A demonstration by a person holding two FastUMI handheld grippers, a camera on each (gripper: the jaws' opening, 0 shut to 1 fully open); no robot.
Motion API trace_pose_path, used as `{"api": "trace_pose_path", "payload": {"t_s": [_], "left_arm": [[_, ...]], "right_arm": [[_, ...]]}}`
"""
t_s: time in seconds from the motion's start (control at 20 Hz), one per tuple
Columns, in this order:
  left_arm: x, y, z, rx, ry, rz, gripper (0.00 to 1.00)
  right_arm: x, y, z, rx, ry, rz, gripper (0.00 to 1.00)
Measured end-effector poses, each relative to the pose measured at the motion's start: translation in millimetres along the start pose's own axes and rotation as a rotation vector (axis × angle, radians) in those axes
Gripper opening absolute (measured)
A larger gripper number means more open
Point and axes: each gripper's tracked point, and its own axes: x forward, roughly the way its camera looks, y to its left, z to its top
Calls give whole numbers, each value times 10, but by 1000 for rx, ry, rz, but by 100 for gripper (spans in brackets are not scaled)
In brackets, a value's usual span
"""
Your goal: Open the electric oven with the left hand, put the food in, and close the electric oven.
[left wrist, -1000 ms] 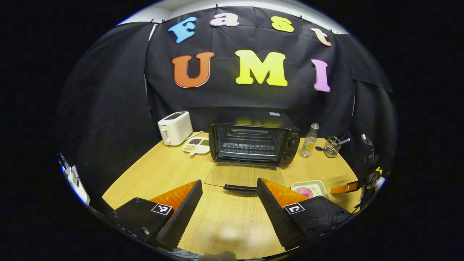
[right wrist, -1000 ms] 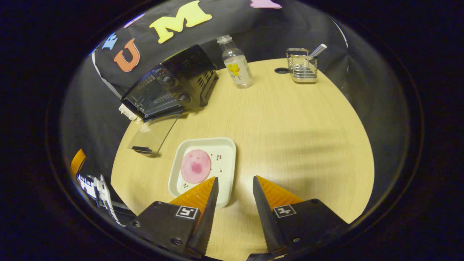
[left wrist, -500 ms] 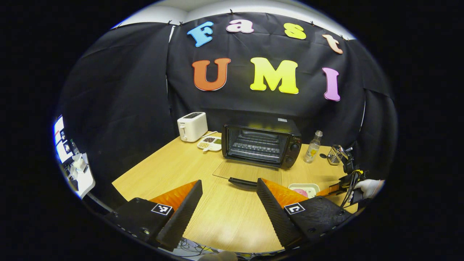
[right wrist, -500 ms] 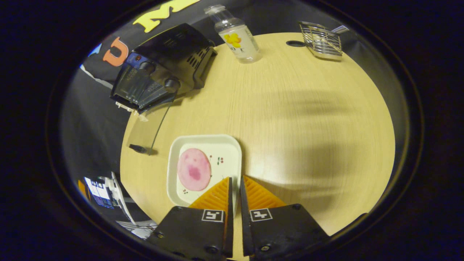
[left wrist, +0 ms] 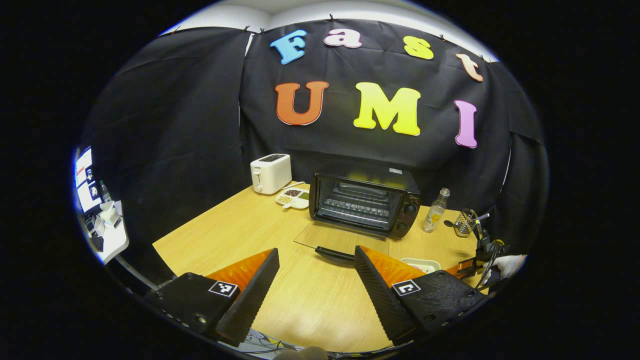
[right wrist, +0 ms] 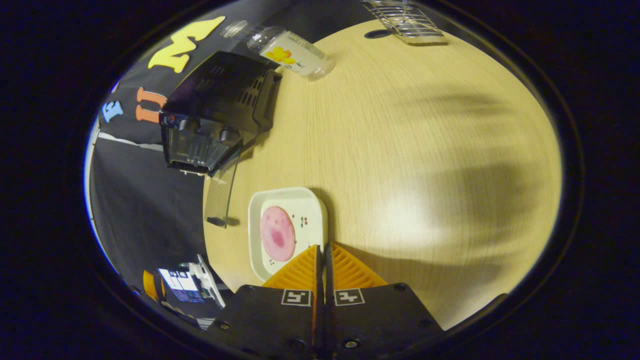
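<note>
Your right gripper (right wrist: 322,252) has its jaws pressed together on the near rim of the white tray (right wrist: 306,200) — the two fingers meet right at the tray's edge, one on each side of it. On the tray lies the food (right wrist: 277,233), a round pink slice, just beyond the fingertips. The tray sits on the table (right wrist: 425,150) in front of the electric oven (right wrist: 215,115), whose glass door (right wrist: 220,192) hangs open and flat, its dark handle at the free edge close to the tray's far corner.

Your left gripper (left wrist: 316,262) is held back over the near edge of the table (left wrist: 240,235), jaws spread wide with nothing between them. Beyond them, the left gripper view looks straight into the oven (left wrist: 365,202): the rack inside is bare, and the door (left wrist: 340,240) lies down on the table with its handle towards you. That view also gives you the white toaster (left wrist: 270,173) and a divided dish (left wrist: 294,198) to the oven's left, which the right gripper view leaves out. The bottle (left wrist: 435,210) and wire holder (left wrist: 465,223) stand to the oven's right. The tray (left wrist: 421,264) peeps out past your left gripper's finger, and a gloved hand (left wrist: 506,265) shows at the far right edge.
</note>
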Motion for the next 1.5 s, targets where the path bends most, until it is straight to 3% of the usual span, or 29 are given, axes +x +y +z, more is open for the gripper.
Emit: {"api": "trace_pose_path", "payload": {"t_s": [0.25, 0.6, 0.9, 1.2, 1.3, 1.5], "left_arm": [[49, 119, 190, 58, -3, -6, 96], [58, 157, 408, 125, -62, -110, 96], [-154, 546, 447, 180, -108, -199, 96], [-338, 1146, 445, 223, -124, -230, 96], [-351, 1326, 486, 220, -130, -211, 96], [-310, 1545, 514, 188, -113, -181, 96]], "right_arm": [[-136, 279, 30, 75, -126, 89, 4], [-481, 580, -62, 177, -282, 99, 4], [-648, 1068, -368, 288, -453, 124, 4], [-335, 1547, -574, 548, -643, 162, 4], [-66, 1718, -645, 613, -609, 164, 4], [389, 2076, -661, 613, -552, 162, 4]]}}
